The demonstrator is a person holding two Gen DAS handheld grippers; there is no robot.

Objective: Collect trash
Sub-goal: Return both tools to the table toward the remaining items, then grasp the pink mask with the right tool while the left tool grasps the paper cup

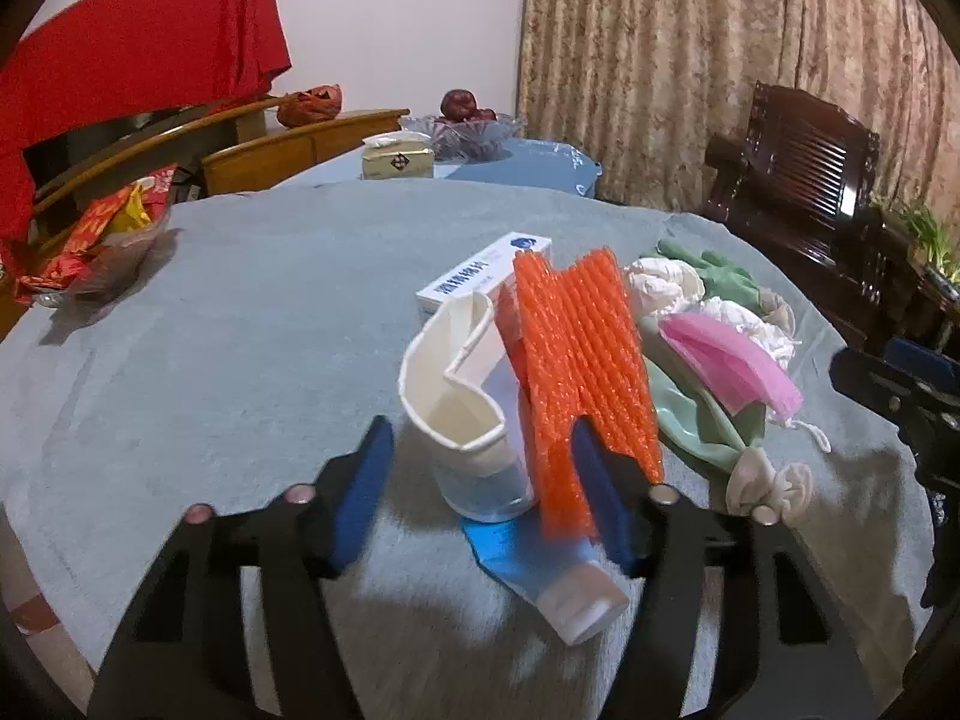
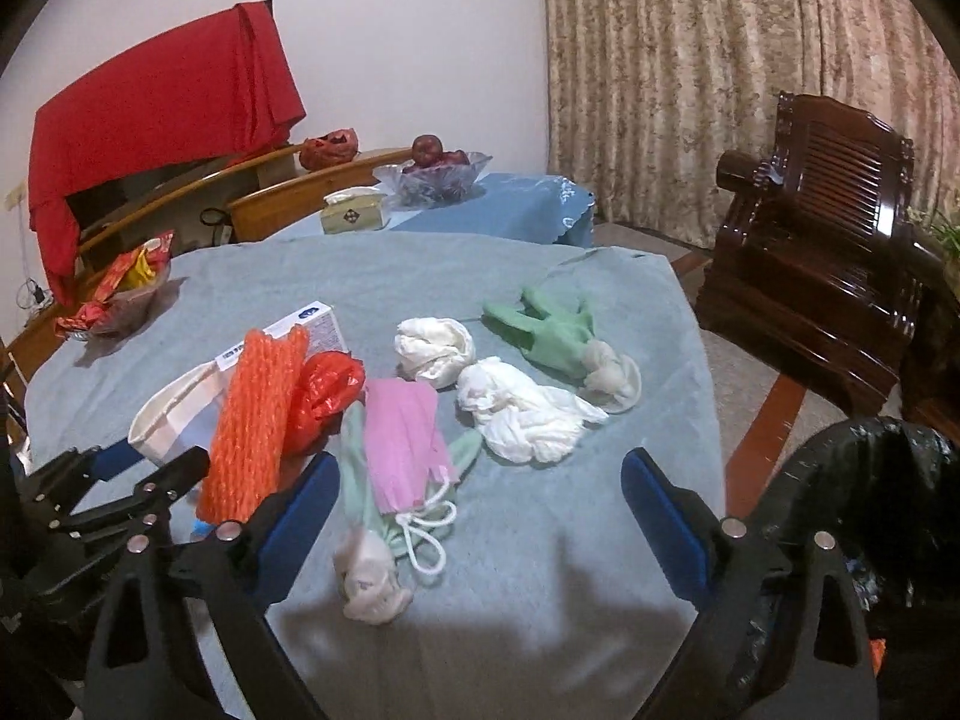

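On the grey tabletop (image 2: 540, 540), the trash lies in one group around the orange foam net (image 1: 576, 372). The left claw (image 1: 486, 480) is spread wide, its blue pads on either side of the crushed paper cup (image 1: 468, 420) just left of the net, not pressing it. A blue tube (image 1: 552, 576) lies below the net. The right claw (image 2: 480, 516) is also wide open and holds nothing; the pink mask (image 2: 402, 438) lies right of the net, with white tissues (image 2: 522, 414) and a green glove (image 2: 552, 330) further right.
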